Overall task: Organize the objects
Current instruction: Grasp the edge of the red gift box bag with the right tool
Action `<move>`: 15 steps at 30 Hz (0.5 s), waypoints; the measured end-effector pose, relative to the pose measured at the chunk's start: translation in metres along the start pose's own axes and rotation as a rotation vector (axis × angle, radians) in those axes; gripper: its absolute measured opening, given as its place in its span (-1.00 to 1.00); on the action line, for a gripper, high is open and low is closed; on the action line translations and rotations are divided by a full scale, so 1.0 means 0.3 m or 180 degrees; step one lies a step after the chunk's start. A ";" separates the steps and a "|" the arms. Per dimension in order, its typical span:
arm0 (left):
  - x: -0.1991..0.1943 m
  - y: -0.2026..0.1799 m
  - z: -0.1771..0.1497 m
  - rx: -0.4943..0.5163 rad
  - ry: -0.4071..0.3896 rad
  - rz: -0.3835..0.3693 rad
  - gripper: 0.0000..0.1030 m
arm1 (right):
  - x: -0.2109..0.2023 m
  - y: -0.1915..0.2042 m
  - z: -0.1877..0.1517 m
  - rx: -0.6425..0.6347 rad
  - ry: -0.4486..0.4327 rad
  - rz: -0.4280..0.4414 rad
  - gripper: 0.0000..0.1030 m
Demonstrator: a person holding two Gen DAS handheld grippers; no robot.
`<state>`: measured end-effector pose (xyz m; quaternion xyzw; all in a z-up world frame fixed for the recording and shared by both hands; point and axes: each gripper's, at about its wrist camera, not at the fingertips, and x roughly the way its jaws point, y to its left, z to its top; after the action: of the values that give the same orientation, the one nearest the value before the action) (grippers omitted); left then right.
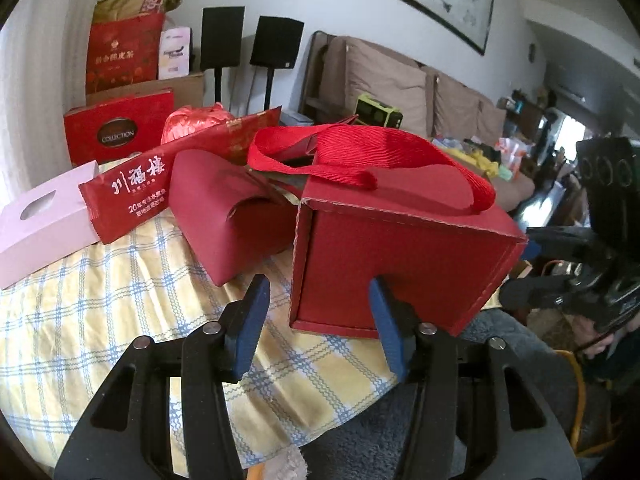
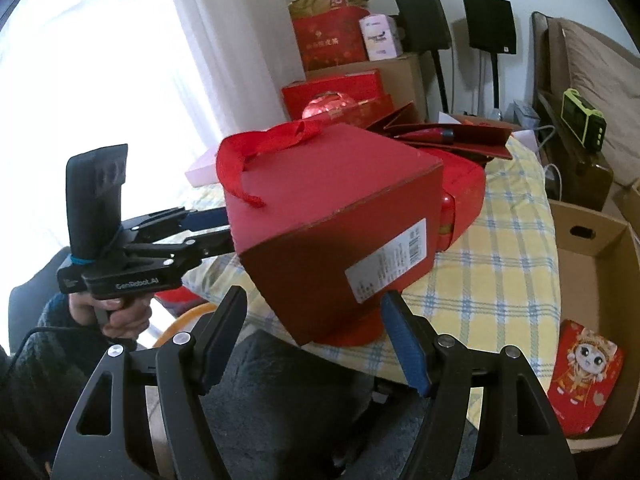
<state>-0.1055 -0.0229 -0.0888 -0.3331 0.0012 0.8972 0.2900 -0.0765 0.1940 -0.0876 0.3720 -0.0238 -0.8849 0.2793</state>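
A dark red gift box (image 1: 400, 264) with a red ribbon handle (image 1: 360, 152) stands at the near edge of the checked tablecloth (image 1: 120, 304). My left gripper (image 1: 318, 312) is open, with the box's near left corner between its blue pads, and neither pad presses on it. The right wrist view shows the same box (image 2: 328, 200) from its labelled end, the label (image 2: 388, 264) facing me. My right gripper (image 2: 314, 312) is open too, the box's low corner between its fingertips and the left pad well apart from it. The left gripper (image 2: 224, 228) reaches the box's far side.
Behind the box lie a rounded red case (image 1: 224, 216), a long red packet (image 1: 132, 196), a pink tissue box (image 1: 40, 224) and a red tin (image 1: 120, 128). An open cardboard carton (image 2: 592, 240) holding a red cartoon packet (image 2: 580, 380) stands right of the table. A sofa (image 1: 400, 84) is behind.
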 end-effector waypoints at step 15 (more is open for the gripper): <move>-0.107 -0.092 0.075 0.0276 -0.0148 -0.0102 -0.24 | 0.002 -0.013 0.013 0.0036 -0.0081 0.0072 -0.24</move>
<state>-0.0847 -0.0123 -0.0468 -0.2992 0.0280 0.8991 0.3184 -0.0814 0.1962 -0.0861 0.3619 -0.0366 -0.8862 0.2869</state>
